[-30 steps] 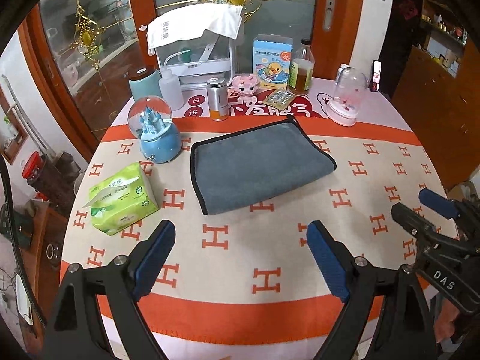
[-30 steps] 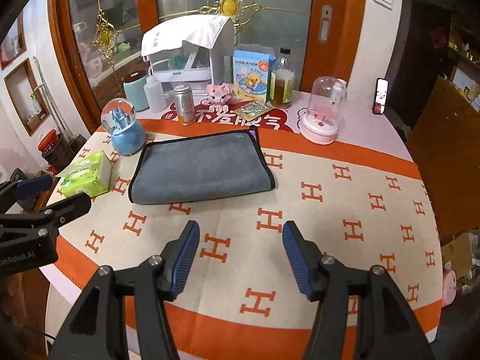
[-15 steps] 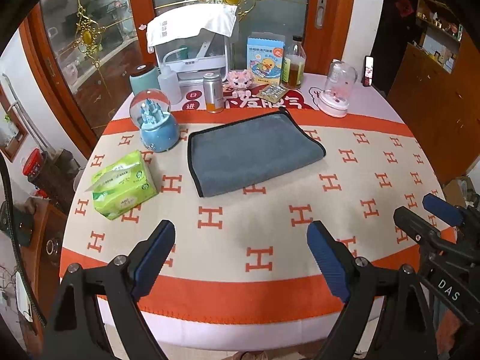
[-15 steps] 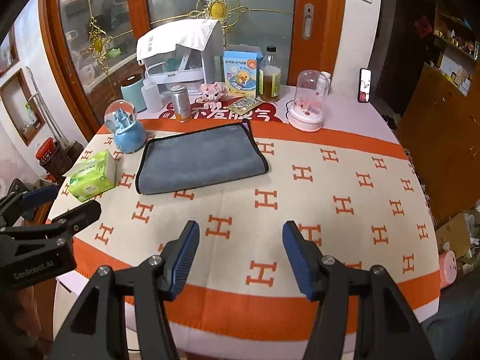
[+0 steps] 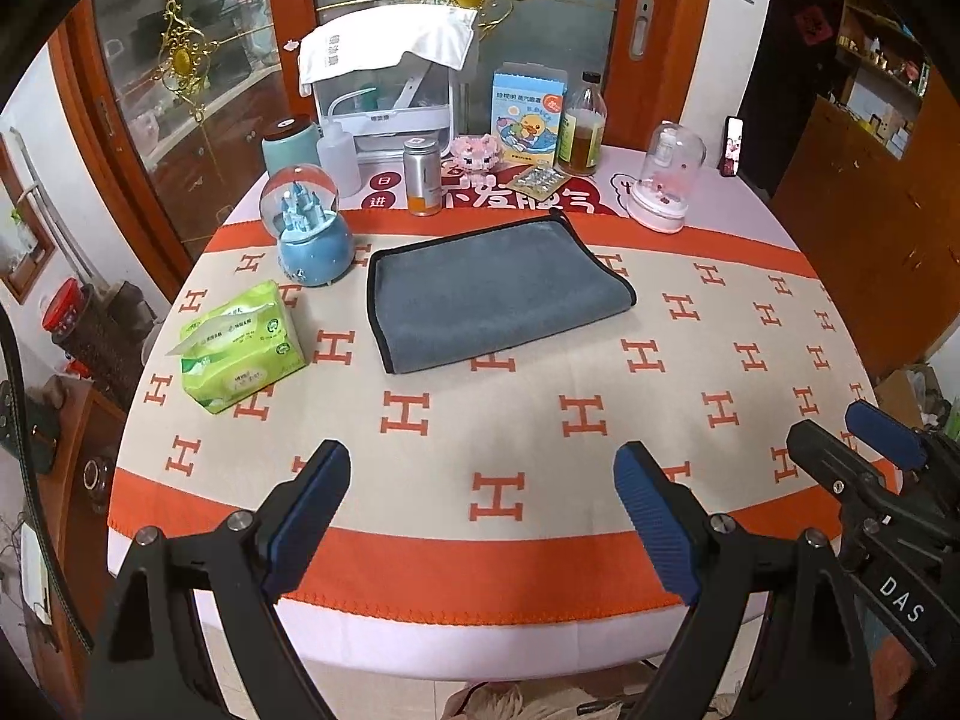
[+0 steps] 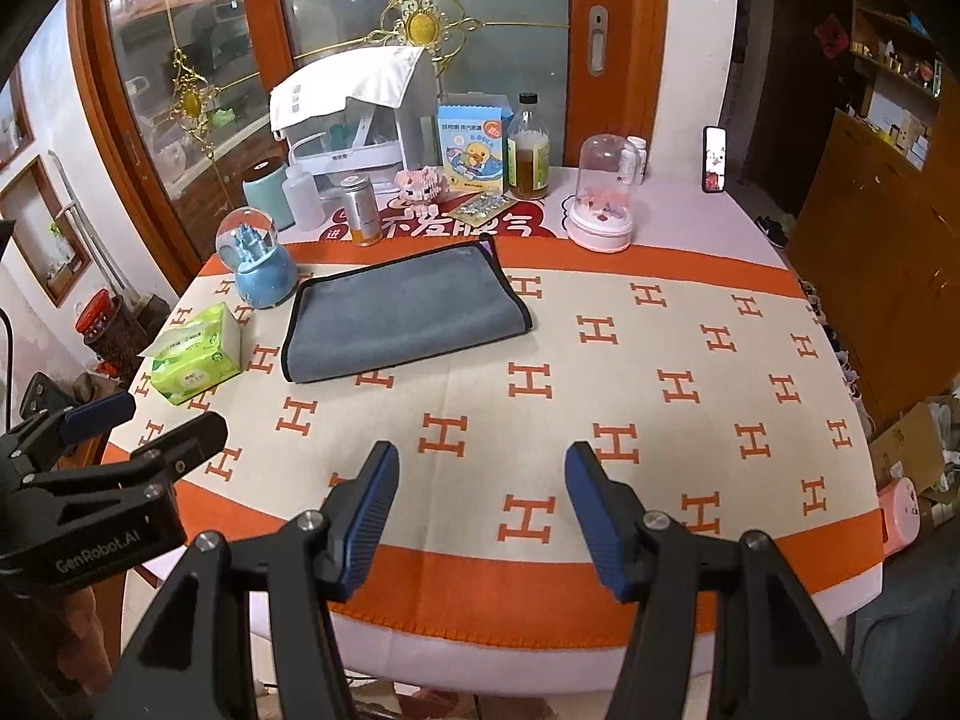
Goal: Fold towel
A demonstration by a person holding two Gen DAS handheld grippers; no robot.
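Note:
A grey towel [image 5: 492,291] with black trim lies folded flat on the round table, left of centre; it also shows in the right wrist view [image 6: 405,312]. My left gripper [image 5: 480,510] is open and empty, held off the table's near edge, far from the towel. My right gripper [image 6: 480,504] is open and empty, also back at the near edge. The right gripper shows at the right edge of the left wrist view [image 5: 864,456], and the left gripper at the left edge of the right wrist view [image 6: 126,432].
A green tissue pack [image 5: 240,354] and a blue snow globe [image 5: 309,228] sit left of the towel. Behind it stand a can [image 5: 423,177], a duck box [image 5: 528,114], a bottle [image 5: 582,126], a glass dome [image 5: 663,180] and a white covered rack [image 5: 384,90]. The tablecloth [image 5: 600,372] is orange and cream.
Both grippers have drawn back from the table toward its near edge, so the towel looks farther away. The towel has not moved. Both grippers stay open.

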